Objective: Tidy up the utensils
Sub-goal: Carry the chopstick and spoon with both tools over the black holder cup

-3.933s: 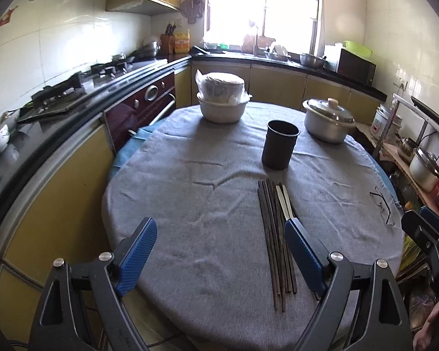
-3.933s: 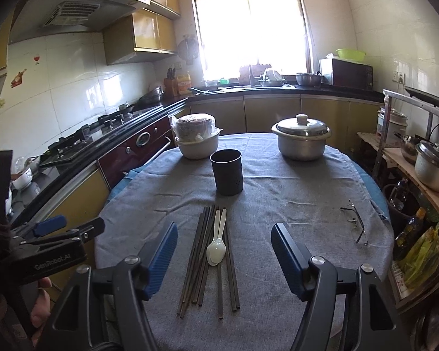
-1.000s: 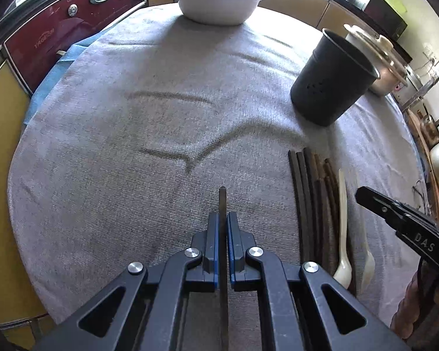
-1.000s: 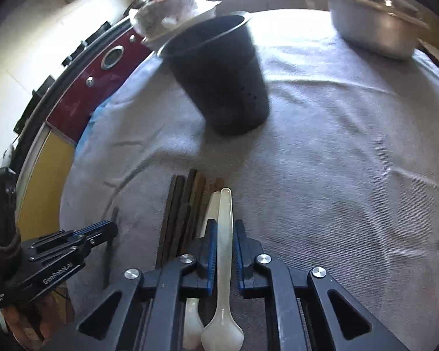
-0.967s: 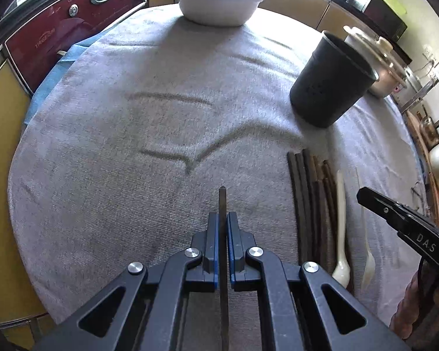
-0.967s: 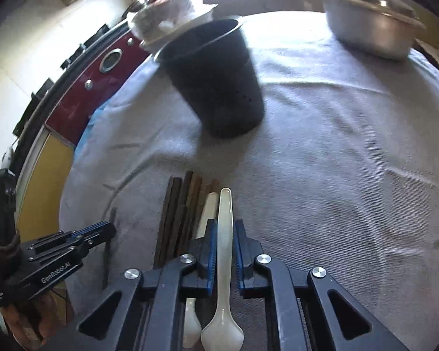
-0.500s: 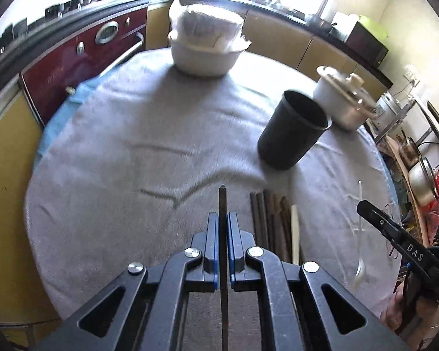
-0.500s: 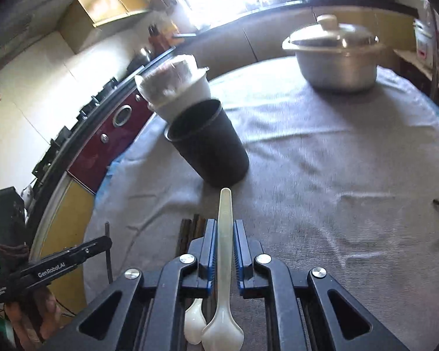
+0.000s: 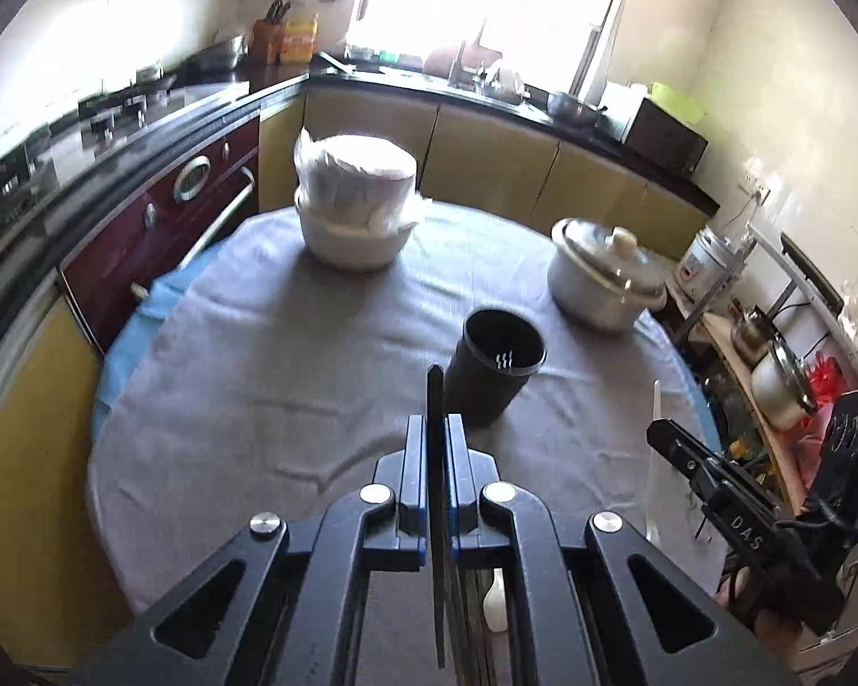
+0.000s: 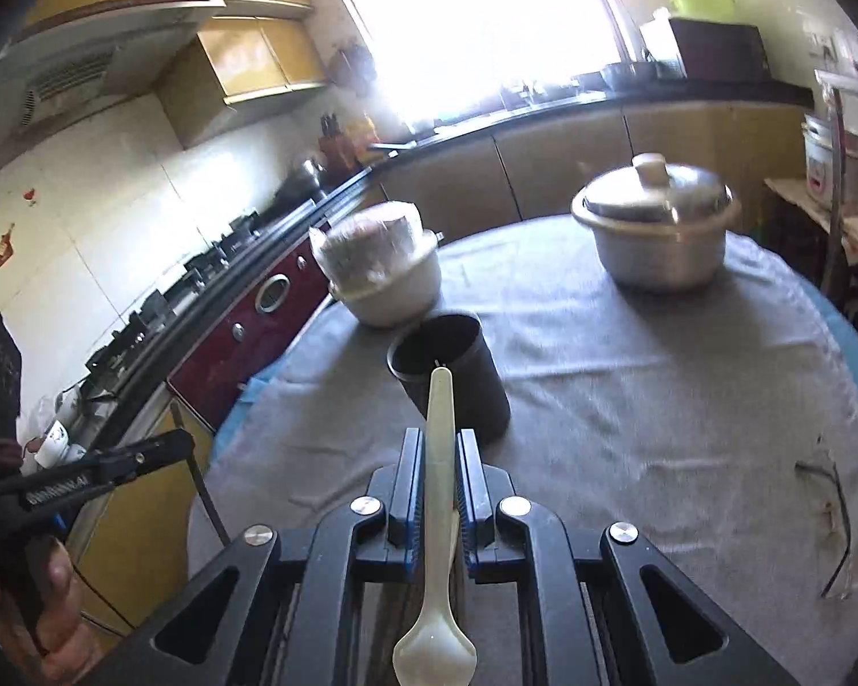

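At bottom center, the left gripper point(image 9: 436, 446) clamps a dark chopstick point(image 9: 435, 429); the right gripper point(image 10: 440, 457) pinches a white spoon point(image 10: 437, 543). Mid-frame beyond, the black utensil holder point(image 10: 452, 377) looks empty; sorting has barely begun, one spoon point(image 9: 495, 606) still lying on the table.

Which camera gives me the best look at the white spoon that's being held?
The right wrist view: the white spoon runs lengthwise between the right gripper, with handle and bowl both plain. The left wrist view shows only its thin handle edge-on beyond the right gripper's tip.
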### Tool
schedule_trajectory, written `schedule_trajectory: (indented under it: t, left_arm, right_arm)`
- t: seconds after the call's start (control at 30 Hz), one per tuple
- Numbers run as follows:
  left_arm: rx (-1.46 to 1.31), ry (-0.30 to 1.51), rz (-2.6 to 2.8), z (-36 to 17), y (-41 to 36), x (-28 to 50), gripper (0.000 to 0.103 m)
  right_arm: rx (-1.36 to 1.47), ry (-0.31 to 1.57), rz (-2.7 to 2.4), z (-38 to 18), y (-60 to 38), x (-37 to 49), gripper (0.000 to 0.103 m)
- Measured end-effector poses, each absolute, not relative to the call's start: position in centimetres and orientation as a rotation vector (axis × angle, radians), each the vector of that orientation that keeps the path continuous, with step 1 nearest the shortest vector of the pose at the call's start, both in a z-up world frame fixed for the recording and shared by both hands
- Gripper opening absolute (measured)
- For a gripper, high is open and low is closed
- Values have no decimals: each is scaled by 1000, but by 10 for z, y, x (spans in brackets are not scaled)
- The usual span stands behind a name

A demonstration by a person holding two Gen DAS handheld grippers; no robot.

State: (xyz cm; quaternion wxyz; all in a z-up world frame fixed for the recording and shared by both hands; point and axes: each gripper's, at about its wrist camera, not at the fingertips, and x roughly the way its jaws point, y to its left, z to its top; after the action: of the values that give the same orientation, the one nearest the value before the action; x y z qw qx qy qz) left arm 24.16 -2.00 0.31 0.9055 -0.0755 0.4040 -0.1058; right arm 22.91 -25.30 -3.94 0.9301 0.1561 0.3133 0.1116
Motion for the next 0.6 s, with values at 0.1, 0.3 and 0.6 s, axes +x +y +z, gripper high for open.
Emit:
schedule_trajectory:
  t: [0.1, 0.3, 0.6]
  left_arm:
    - [-133, 784, -214, 27, -21, 242, 5]
    - [-149, 649, -233, 72, -21, 259, 5]
    - [-235, 525, -246, 98, -29, 322, 5]
  right_arm:
    - [311, 619, 240, -26, -249, 235, 12]
    - [321, 536, 254, 2, -245, 256, 12]
    - [329, 489, 255, 20, -243, 322, 12]
